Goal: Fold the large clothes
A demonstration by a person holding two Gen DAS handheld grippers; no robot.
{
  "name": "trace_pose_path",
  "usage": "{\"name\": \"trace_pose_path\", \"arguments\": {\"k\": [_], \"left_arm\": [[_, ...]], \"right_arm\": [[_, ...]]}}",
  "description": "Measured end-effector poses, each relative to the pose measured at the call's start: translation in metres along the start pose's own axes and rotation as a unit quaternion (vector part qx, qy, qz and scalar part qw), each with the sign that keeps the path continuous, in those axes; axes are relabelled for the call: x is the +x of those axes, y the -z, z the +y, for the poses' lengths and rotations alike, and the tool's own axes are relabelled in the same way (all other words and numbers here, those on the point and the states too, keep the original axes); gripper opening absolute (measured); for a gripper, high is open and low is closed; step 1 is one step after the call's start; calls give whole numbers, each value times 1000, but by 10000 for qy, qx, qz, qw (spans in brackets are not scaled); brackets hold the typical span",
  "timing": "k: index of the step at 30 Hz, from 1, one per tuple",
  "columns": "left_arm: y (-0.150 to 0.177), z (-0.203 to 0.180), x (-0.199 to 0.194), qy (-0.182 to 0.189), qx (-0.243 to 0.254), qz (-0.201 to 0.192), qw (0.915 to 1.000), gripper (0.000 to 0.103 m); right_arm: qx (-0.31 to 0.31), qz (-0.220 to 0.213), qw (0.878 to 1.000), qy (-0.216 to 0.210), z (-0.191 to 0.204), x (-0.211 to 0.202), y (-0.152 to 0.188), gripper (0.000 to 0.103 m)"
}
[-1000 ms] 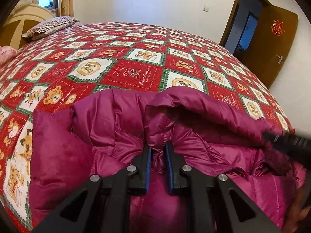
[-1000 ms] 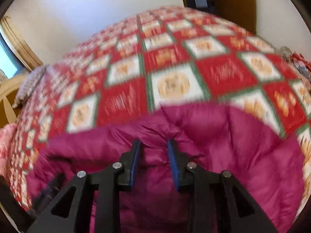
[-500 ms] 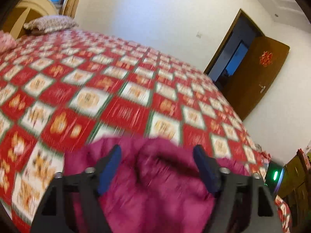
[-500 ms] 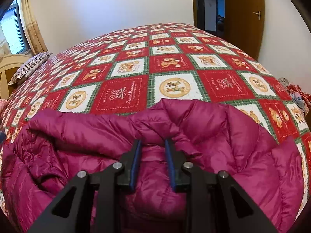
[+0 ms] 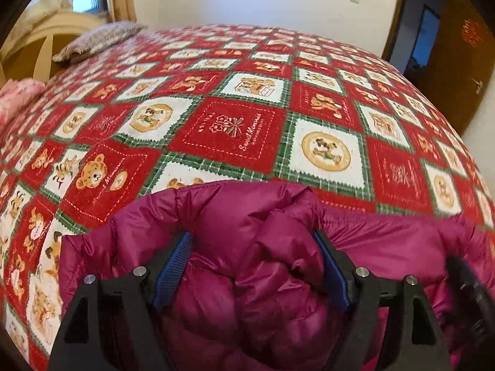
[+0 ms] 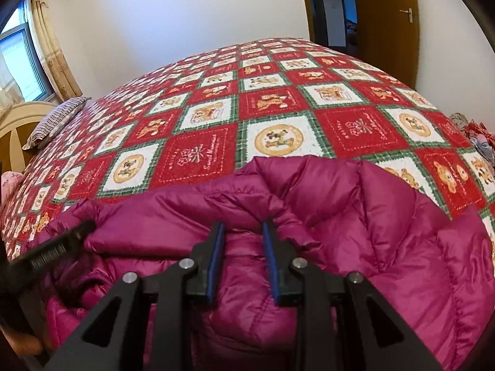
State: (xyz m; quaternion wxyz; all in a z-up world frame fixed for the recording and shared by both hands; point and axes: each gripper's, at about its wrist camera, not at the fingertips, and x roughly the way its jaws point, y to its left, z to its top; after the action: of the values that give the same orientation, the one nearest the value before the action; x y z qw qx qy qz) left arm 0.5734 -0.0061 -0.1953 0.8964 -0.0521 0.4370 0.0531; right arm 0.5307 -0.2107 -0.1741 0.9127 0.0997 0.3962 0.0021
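Note:
A magenta puffer jacket [image 5: 386, 241] lies bunched at the near edge of a bed covered by a red, white and green teddy-bear quilt [image 5: 229, 130]. My left gripper [image 5: 253, 241] stands wide over a thick puffed fold of the jacket. The fold bulges between the blue pads, and I see no pinch. In the right wrist view the jacket [image 6: 371, 216] spreads wider, and my right gripper [image 6: 243, 227] is shut on a raised ridge of its fabric. The left gripper [image 6: 62, 244] shows there as a dark shape at the left. The fingertips are partly buried in fabric.
A striped pillow [image 5: 99, 38] and a cream headboard [image 5: 40, 46] are at the far left, with pink cloth [image 5: 15, 99] beside them. A brown door [image 6: 383, 6] stands open behind the bed. Loose clothes [image 6: 476, 136] lie off the bed's right side.
My left gripper let go of the thin jacket fold, opened wide, swung away and came back over a thicker bunch. My right gripper kept its hold and barely moved.

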Motion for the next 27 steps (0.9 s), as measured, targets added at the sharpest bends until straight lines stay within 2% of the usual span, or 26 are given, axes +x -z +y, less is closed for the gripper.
{"name": "trace_pose_path", "arguments": {"k": [5,9,12,15,19,21,24,27], "left_arm": [[-4,-9,9,-262,213,-20,9994,88],[-9,-16,15,-563,385,-22,9977,93],[-9,-12,15,-479,311,-15,9984,93],[-8,-13,15,-481,315,-28,9983,93],[-8,-13,15,-459,301,-41,9985,93],[-8,-13,15,-456,299,-39,9985,93],[-8,-13,15,-438,290,-37,9986,93],[-9,-13,14,-433,286,-35,9986,93]], "right_arm": [[-67,51,9999,88,4,2,-2,29],[-478,183,9970,582,22,7,-3,31],[-692,227,9943,772,28,9,-2,32],[-595,342,9960,574,21,3,-7,32],[-454,152,9974,545,13,-13,-8,32],[-449,344,9970,531,10,-2,-5,32],[-418,260,9974,531,10,3,-3,32],[-583,219,9955,713,17,6,-2,33]]}}
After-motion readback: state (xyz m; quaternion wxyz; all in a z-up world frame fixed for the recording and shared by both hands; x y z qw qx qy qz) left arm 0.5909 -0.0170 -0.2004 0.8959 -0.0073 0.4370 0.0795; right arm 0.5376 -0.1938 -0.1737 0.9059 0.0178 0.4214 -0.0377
